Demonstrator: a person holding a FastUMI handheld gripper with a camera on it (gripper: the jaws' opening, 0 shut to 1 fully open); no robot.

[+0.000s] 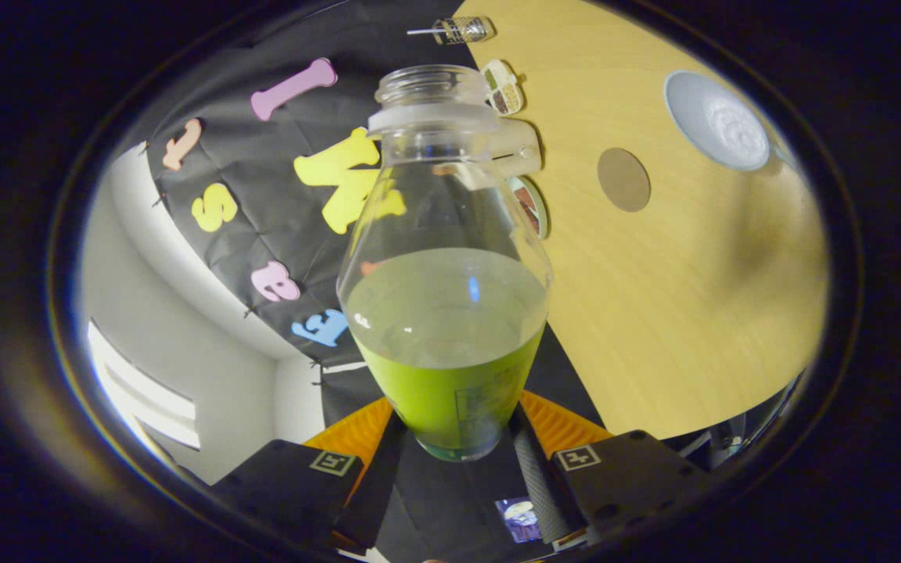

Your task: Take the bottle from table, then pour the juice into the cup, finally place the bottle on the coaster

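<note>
Wood table [677, 313], coaster [623, 179]; jaws clamp bottle [444, 313].

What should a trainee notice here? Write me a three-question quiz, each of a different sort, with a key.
1. Fill the gap: the round brown coaster lies on the wooden ___.
2. Pick one: the bottle of green juice is
A. gripped between the fingers
B. standing on the coaster
C. lying on the floor
3. True or false: the bottle's cap is screwed on.

Key: 1. table; 2. A; 3. false, since the neck is open.
</note>
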